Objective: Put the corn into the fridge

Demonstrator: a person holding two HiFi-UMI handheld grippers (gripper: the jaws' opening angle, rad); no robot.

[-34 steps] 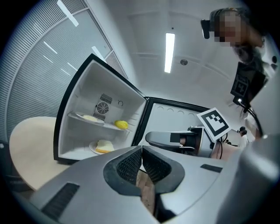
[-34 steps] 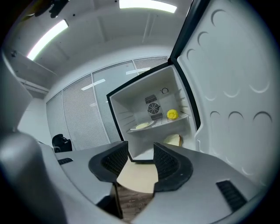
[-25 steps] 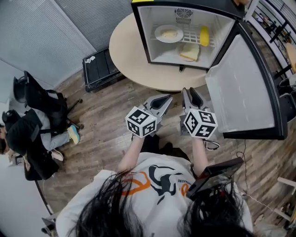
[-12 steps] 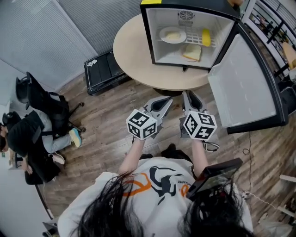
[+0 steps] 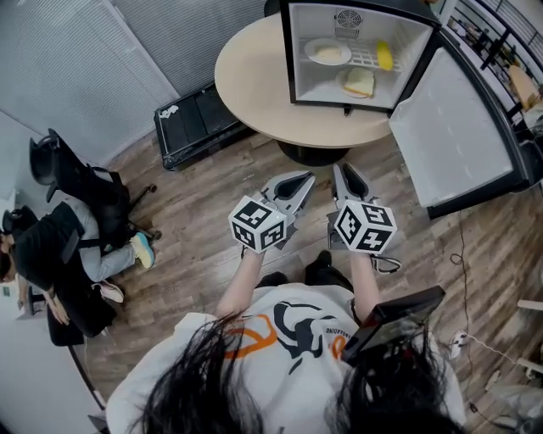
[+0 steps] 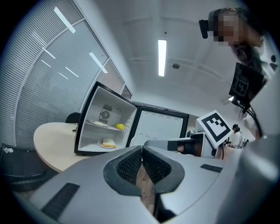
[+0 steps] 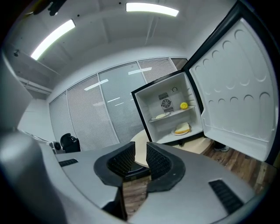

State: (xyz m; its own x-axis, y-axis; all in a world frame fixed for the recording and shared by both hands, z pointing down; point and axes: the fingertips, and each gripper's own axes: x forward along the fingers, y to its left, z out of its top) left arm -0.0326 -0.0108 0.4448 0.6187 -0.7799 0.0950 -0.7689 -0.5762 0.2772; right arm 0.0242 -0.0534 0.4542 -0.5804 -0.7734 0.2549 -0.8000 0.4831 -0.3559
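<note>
Corn (image 5: 384, 56) lies on the upper shelf of the fridge (image 5: 293, 59), at my one o'clock. Apparently only the open door (image 5: 462, 136) needs shutting. My left gripper (image 5: 295, 180) is clenched empty; my right gripper (image 5: 349, 172) is closing on nothing.

Corn (image 5: 384, 56) in fridge (image 5: 292, 59) on table (image 5: 253, 78)

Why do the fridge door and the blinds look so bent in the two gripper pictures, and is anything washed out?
Left gripper view: the wide-angle lens bows the blinds, darkens the corners, and the ceiling light glares white. Right gripper view: the same bowing curves the fridge door, and two ceiling strips blow out. Head view: mild bending, even light, the corn clear in the fridge.
</note>
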